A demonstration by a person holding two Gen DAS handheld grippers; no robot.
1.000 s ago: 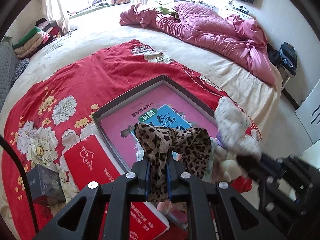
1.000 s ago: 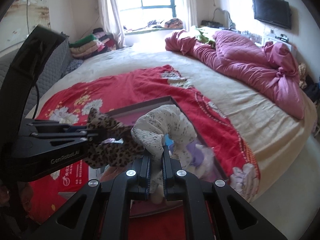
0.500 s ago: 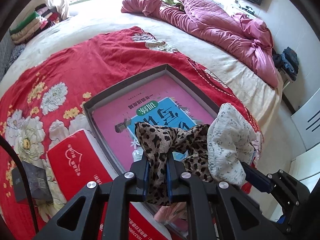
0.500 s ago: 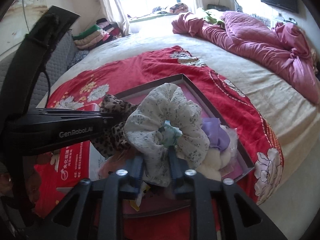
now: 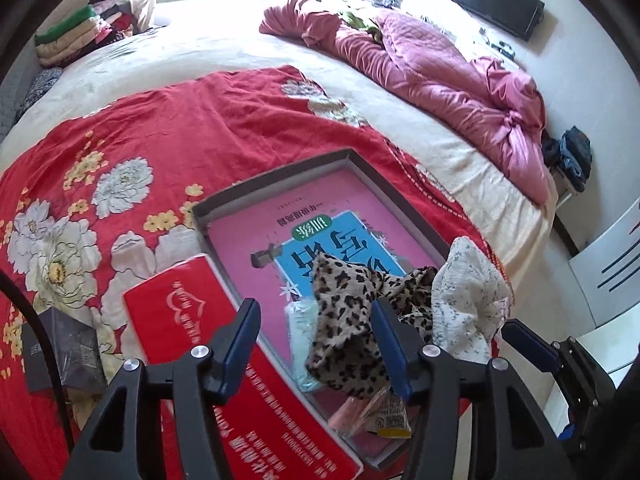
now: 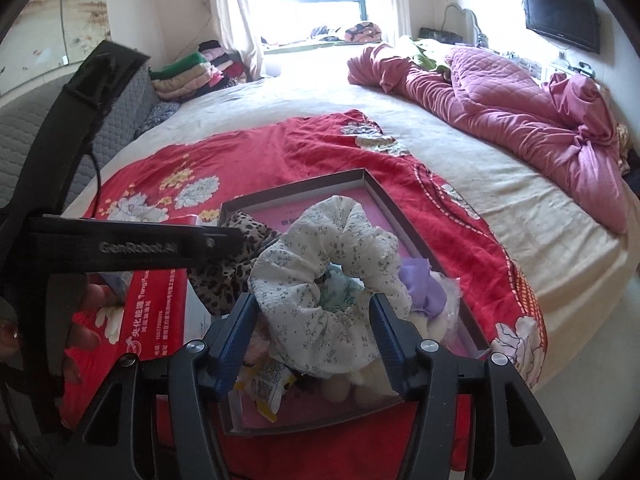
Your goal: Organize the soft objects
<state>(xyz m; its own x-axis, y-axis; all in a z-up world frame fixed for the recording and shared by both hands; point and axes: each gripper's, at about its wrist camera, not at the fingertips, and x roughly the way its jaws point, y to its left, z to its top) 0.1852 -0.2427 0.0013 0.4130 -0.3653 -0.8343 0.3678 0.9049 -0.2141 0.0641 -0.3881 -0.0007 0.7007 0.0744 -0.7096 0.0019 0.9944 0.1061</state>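
A dark-rimmed shallow box (image 5: pixel 276 170) with a pink book inside lies on the red floral blanket. My left gripper (image 5: pixel 314 332) hovers over its near end, jaws opening. The leopard-print scrunchie (image 5: pixel 344 312) sags between them, leaning on the right finger only. My right gripper (image 6: pixel 312 328) is also opening, and the white floral scrunchie (image 6: pixel 320 252) lies loose between its fingers on the pile in the box (image 6: pixel 296 188). The leopard-print scrunchie (image 6: pixel 240 256) sits just left of the white one, under the left gripper's finger (image 6: pixel 208 242).
A red tissue pack (image 5: pixel 200 320) lies along the box's left side, with a small dark box (image 5: pixel 60 344) further left. A snack packet (image 6: pixel 268 388) and a purple soft item (image 6: pixel 420 284) are in the box. A pink quilt (image 5: pixel 440 72) is bunched at the far right.
Both grippers were shut on their scrunchies; now both jaws stand apart. The two scrunchies have slumped loose onto the pile in the box. The left gripper has shifted slightly.
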